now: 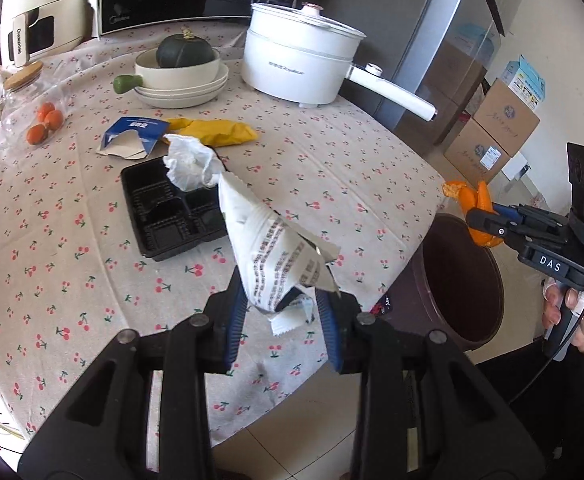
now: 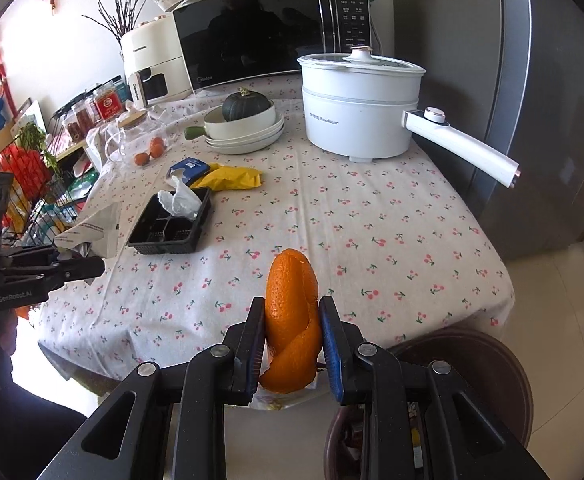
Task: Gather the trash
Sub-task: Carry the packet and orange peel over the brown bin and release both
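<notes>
1. Our left gripper (image 1: 282, 312) is closed on a white printed wrapper (image 1: 270, 252); the wrapper stands up between the blue pads and is lifted above the table edge.
2. Our right gripper (image 2: 292, 336) is closed on a curled piece of orange peel (image 2: 292, 320), which rises upright between the two fingers.
3. In the left wrist view we see the right gripper holding the peel just above the rim of the dark brown trash bin (image 1: 492, 320), which stands on the floor beside the table.
4. On the cherry-pattern tablecloth (image 2: 372, 220) more trash remains: a black plastic tray (image 1: 168, 216) with a crumpled white tissue (image 1: 190, 166) resting on its far corner.
5. Behind the tray lie a torn blue carton (image 1: 132, 136) and a yellow bag (image 1: 216, 132), touching each other.
6. Further back stand a white electric pot (image 1: 300, 64) and a stack of bowls (image 1: 180, 84) with a dark green squash in the top one.
</notes>
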Motion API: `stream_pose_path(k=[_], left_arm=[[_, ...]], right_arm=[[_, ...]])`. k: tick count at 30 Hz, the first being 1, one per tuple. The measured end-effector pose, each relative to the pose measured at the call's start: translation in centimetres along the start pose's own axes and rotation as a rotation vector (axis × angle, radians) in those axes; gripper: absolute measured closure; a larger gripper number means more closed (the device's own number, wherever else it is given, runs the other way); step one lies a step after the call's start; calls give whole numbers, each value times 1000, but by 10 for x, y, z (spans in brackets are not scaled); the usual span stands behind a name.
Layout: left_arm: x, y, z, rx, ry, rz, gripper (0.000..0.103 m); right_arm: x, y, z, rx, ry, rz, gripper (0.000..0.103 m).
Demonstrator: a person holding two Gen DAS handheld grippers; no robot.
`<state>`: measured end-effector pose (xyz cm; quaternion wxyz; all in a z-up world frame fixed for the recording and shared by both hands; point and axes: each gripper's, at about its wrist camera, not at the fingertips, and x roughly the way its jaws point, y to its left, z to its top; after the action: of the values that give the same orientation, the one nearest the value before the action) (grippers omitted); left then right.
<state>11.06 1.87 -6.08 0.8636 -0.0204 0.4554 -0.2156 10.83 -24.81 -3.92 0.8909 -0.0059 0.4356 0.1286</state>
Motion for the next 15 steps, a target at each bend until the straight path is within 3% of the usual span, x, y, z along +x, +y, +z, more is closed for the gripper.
stream_pose_path(k=[6,15], left_arm=[[18,-64,3,129,5,-67,67],[62,-160,-6,287,75,-173,67]], right_arm=[[-17,-36,-31,60,8,-56,76],[-38,-97,-89,168,44,-135,76]])
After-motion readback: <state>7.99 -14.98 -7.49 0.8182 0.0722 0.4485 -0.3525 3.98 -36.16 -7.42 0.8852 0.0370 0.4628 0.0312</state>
